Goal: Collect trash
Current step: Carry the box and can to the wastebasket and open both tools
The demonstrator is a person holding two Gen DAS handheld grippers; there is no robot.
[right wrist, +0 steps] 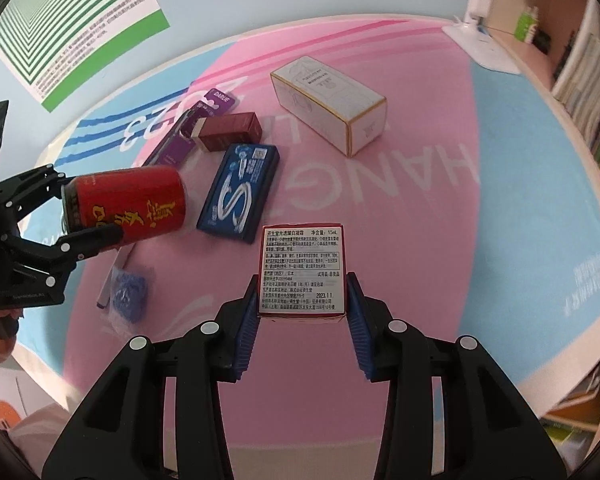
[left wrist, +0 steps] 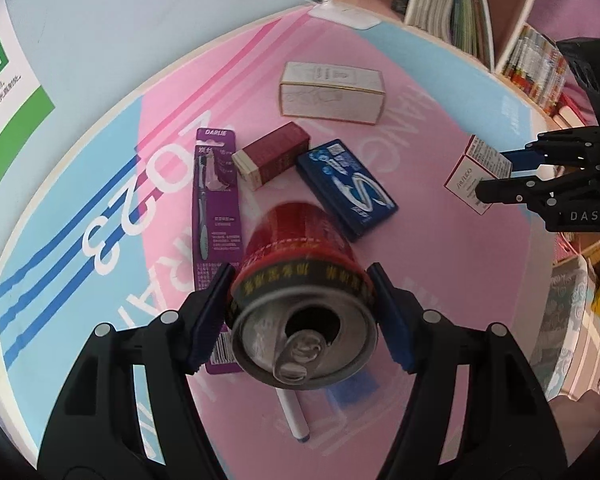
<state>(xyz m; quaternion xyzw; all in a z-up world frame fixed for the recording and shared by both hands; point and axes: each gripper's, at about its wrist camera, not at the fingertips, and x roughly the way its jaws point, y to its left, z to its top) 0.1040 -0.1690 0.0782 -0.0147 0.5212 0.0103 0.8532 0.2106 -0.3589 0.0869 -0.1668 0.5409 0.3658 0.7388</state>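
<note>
My left gripper (left wrist: 302, 312) is shut on a red drink can (left wrist: 300, 280), held on its side above the table with its opened top toward the camera. The can also shows in the right wrist view (right wrist: 128, 206), held by the left gripper (right wrist: 88, 216). My right gripper (right wrist: 302, 308) is shut on a small white and red cosmetics box (right wrist: 303, 270), lifted above the pink mat. The box (left wrist: 474, 174) and right gripper (left wrist: 496, 174) also show at the right in the left wrist view.
On the pink and blue mat (right wrist: 400, 220) lie a white carton (right wrist: 328, 106), a dark red box (right wrist: 230, 130), a blue gum pack (right wrist: 240, 192), a purple toothbrush pack (left wrist: 216, 208), a white pen (left wrist: 294, 416) and a blue wrapper (right wrist: 128, 292). Bookshelves (left wrist: 480, 12) stand behind.
</note>
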